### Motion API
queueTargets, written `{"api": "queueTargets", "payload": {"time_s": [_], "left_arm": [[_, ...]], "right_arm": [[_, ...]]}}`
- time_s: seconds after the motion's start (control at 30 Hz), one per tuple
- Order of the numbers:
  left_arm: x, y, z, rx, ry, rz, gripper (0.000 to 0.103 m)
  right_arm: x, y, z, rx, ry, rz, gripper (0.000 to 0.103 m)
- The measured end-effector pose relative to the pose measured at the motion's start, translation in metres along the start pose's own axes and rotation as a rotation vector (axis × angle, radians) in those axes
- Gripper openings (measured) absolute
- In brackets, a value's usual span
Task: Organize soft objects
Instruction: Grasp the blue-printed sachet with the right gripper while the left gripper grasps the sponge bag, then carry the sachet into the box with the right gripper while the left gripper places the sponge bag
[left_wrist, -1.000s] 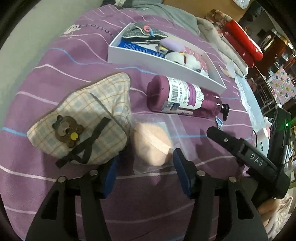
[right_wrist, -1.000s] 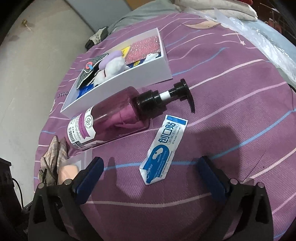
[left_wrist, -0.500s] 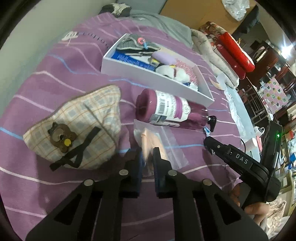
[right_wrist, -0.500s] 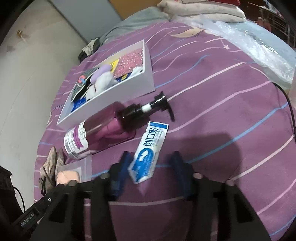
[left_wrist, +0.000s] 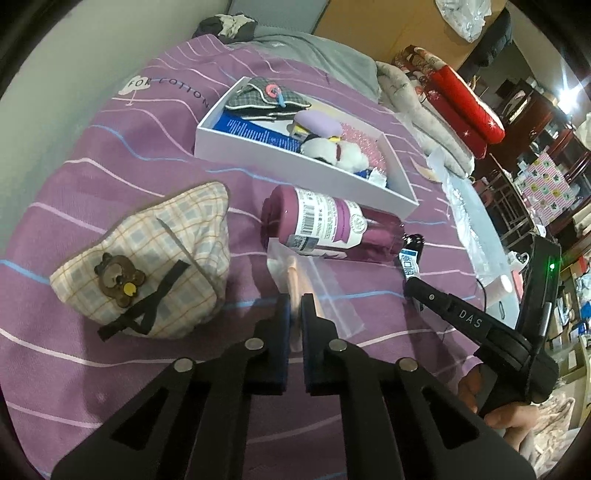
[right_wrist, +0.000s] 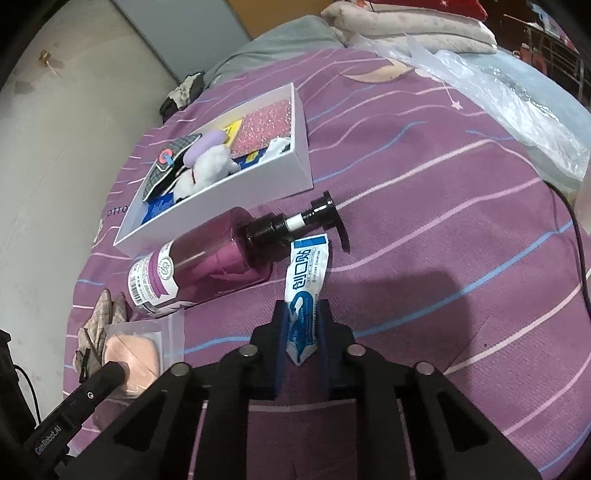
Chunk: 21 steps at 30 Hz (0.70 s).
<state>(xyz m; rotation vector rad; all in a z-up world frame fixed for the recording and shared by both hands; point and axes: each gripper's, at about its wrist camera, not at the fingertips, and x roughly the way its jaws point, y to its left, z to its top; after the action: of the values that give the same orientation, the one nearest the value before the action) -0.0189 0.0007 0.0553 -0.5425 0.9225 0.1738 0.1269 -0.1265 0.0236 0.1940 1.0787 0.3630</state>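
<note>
Looking down two handheld grippers at a purple striped bedsheet (right_wrist: 424, 192). Left gripper (left_wrist: 295, 314): jaws closed tight on a peach sponge puff in a clear plastic bag (left_wrist: 299, 280), pinched thin btwn the blue pads, the bag's far end lying on the sheet. Right gripper (right_wrist: 301, 325): jaws closing on a blue-and-white bandage packet (right_wrist: 304, 291), w/ both pads against its sides; the packet's far end points toward a pump bottle.

Purple pump bottle (right_wrist: 221, 254) lies on its side mid-bed, just beyond both grippers, black pump head toward the right-wrist view's right. Behind it sits a white open box (left_wrist: 295, 162) holding a gray plaid pouch (left_wrist: 266, 98), a white-and-lilac plush toy (left_wrist: 332, 144), a pink glitter item & a blue packet.

Left of the puff, in the left-wrist view, a beige plaid pouch w/ a bear patch (left_wrist: 155, 266) & black strap rests on the sheet, near the left gripper but apart from it. A person's hand (left_wrist: 498, 410) holds the right gripper's handle at lower right of that view. Folded blankets, a red cushion & clear plastic lie past the bed's far edge.
</note>
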Motion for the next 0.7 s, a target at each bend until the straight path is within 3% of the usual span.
{"api": "queueTargets", "payload": {"time_s": [0.43,0.7], "left_arm": [[-0.026,-0.013,0.03,-0.002,-0.089,-0.113,0.006],[-0.017,-0.015,0.078,0.002,-0.141,-0.175,0.006]], "right_arm": [[-0.036,0.015,0.02,-0.014,-0.078,0.099,0.01],[-0.03,0.026,0.064,-0.051,-0.118,0.096,0.01]]}}
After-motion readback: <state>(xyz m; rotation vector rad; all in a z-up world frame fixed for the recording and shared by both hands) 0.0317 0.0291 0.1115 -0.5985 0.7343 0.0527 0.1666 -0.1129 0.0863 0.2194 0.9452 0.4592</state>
